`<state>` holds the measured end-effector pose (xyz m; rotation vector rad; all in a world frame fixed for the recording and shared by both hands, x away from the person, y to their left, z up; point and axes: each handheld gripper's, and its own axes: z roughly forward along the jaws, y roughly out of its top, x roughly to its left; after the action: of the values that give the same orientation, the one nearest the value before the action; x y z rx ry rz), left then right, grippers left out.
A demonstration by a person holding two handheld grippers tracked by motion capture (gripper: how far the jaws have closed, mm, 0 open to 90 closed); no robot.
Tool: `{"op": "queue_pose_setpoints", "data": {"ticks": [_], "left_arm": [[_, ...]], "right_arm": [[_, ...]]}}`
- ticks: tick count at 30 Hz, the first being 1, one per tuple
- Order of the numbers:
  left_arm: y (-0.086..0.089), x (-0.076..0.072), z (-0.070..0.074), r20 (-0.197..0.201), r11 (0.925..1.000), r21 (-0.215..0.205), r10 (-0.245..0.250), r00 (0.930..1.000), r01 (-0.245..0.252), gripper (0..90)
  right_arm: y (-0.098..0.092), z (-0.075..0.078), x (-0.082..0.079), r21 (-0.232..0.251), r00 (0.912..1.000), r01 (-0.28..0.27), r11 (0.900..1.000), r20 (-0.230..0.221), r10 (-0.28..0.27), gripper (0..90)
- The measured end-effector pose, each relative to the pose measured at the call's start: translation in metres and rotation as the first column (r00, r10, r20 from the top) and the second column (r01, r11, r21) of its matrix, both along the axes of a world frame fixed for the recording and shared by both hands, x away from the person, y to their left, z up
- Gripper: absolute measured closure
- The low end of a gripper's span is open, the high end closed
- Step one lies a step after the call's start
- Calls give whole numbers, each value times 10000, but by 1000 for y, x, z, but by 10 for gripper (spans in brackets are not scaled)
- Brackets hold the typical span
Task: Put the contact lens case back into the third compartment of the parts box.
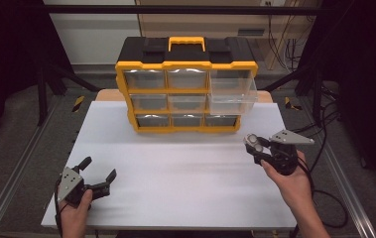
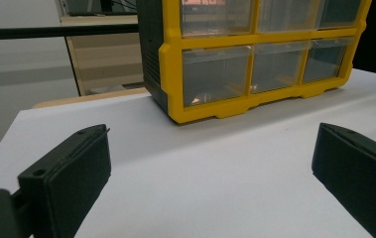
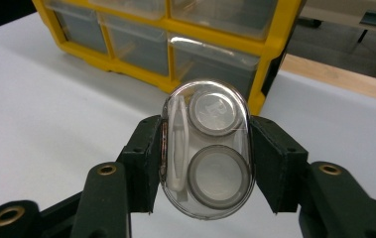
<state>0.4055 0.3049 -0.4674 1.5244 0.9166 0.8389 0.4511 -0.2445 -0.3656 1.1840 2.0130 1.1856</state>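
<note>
White surface (image 1: 175, 168) with a yellow drawer cabinet (image 1: 185, 89) at its far edge, top-right drawer (image 1: 232, 91) pulled out, right gripper (image 1: 253, 144) raised, its fingers (image 3: 143, 158) clamped on either side of a clear oval lens case (image 3: 206, 153), left gripper (image 1: 98, 173) low at the near-left corner, fingers (image 2: 69, 173) spread wide, nothing between them.

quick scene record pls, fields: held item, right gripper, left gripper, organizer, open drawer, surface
held item: clear oval case, two round wells
right gripper: shut on the case, above the table
left gripper: open, nothing between jaws
organizer: yellow-black, nine clear drawers, at far edge
open drawer: top right, pulled out
surface: white table
</note>
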Motion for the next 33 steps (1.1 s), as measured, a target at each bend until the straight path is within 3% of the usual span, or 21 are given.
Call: {"op": "queue_pose_setpoints", "data": {"ticks": [10, 19, 33], "left_arm": [[0, 0, 0, 11, 10000, 0, 9, 10000, -9, 16], [2, -1, 1, 51, 9999, -12, 109, 9999, -109, 15], [3, -1, 1, 35, 9998, -116, 191, 9998, -191, 15]], "right_arm": [[-11, 29, -1, 121, 9986, 204, 9997, 477, -210, 493], [-10, 42, 1, -150, 9975, 151, 9998, 689, -140, 493], [-14, 73, 4, -176, 9917, 305, 9994, 1255, -280, 493]]}}
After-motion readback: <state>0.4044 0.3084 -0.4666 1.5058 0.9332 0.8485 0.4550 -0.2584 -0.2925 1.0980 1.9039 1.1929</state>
